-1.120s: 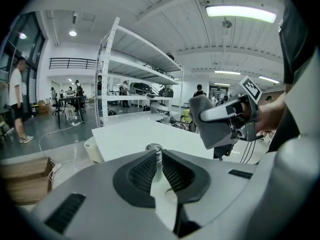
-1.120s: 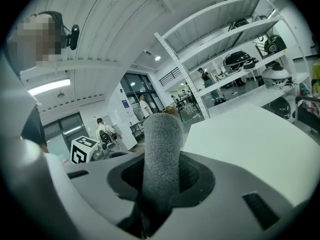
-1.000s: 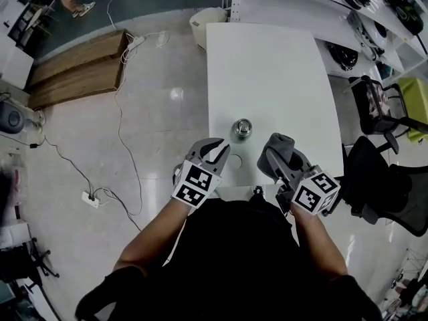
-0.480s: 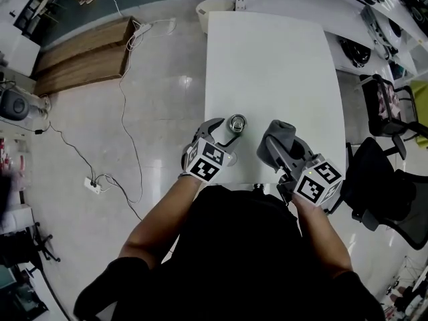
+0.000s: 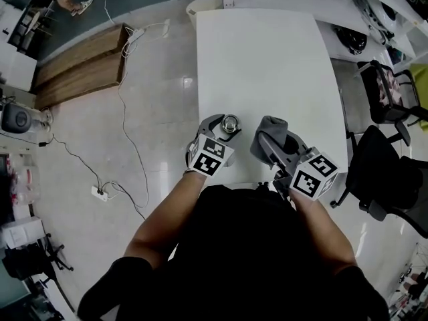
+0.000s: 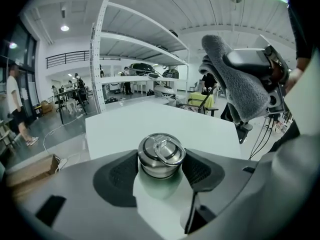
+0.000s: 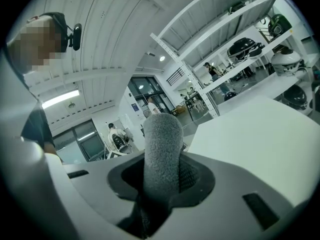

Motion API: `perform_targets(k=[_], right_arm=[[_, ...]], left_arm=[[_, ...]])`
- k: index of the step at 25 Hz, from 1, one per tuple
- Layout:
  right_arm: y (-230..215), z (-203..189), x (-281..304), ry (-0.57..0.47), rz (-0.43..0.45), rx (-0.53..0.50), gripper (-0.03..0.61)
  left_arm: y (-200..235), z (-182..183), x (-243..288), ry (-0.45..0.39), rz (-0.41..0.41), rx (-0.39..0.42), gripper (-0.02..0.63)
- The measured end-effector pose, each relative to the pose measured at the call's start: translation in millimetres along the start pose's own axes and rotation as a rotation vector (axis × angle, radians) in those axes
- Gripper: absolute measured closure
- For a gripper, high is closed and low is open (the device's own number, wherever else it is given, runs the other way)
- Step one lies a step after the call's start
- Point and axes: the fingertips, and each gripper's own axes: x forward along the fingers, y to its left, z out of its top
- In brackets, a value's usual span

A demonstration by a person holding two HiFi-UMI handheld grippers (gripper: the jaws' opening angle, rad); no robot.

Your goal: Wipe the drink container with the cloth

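Drink container [image 6: 161, 155] upright on table [image 5: 267, 59], long axis vertical, lid up, left gripper [image 6: 161, 173] jaws just opened wide around it, right gripper [image 7: 162, 178] clamped on grey cloth [image 7: 162, 144].

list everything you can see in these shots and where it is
stainless steel drink container with a ring lid: one, silver, standing on the table's near end
grey fleece cloth: one, grey, right of the container
rectangular white table: one, white, centre
wooden boards: one stack, brown, floor at upper left
cables with a power strip: several, black and white, floor left of the table
black office chairs: two, black, right of the table
white bin: one, white, by the table's far corner
left claw: one, grey, jaws just been opening, open around the container
right claw: one, grey, shut on the cloth
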Motion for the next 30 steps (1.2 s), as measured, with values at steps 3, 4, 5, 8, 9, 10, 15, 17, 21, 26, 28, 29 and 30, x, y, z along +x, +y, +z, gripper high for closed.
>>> perform_targets(k=[3,4,5,8,9,10,15,17,21,26,28,29,30], right_arm=[[0.3,1.4,9.0,-0.016,0.022,0.000,0.471],[0.0,1.9,13.5,-0.017,0.024,-0.012,0.471],[-0.3,2.3,18.6,-0.016,0.024,-0.027,0.471],[-0.1,5.0,36.7,-0.007,0.038,-0.067,0.471],[0.7,6.8,43.4,-0.005,0.047,-0.078,0.471],[2.1,8.8,50.5,-0.001,0.058,-0.087,0.471],[18.6,11.4,92.7,0.050,0.116,-0.161,0.471],[23.9,9.6,107.5,0.077,0.137,-0.199,0.471],[26.7,-0.2,121.6,0.128,0.153,-0.245,0.471],[11.9,-16.3,125.9,0.185,0.119,-0.316,0.471],[3.7,-19.6,126.0,0.196,0.101,-0.324,0.471],[0.1,-20.5,125.8,0.197,0.094,-0.321,0.470],[-3.4,-20.9,125.4,0.198,0.088,-0.317,0.471]], left_arm=[[-0.3,0.1,2.0,-0.008,-0.004,0.008,0.341],[-0.5,0.5,2.2,-0.015,-0.005,0.009,0.341],[-0.7,0.7,2.4,-0.022,-0.007,0.010,0.341],[-1.6,-0.3,3.3,-0.035,-0.014,0.009,0.342],[-1.8,-0.5,3.7,-0.035,-0.017,0.011,0.342],[-2.0,-0.5,4.2,-0.034,-0.020,0.012,0.342],[-1.1,-0.8,3.8,-0.029,-0.037,0.021,0.343],[-0.3,-0.9,4.7,-0.030,-0.039,0.023,0.342],[-2.9,-1.5,6.1,-0.023,-0.042,0.018,0.342],[-2.2,-0.8,6.8,-0.018,-0.038,0.018,0.344],[-2.0,-0.9,5.5,-0.012,-0.035,0.015,0.344],[-1.8,-1.8,5.1,-0.009,-0.033,0.013,0.344],[-1.5,-2.7,4.9,-0.006,-0.032,0.011,0.344]])
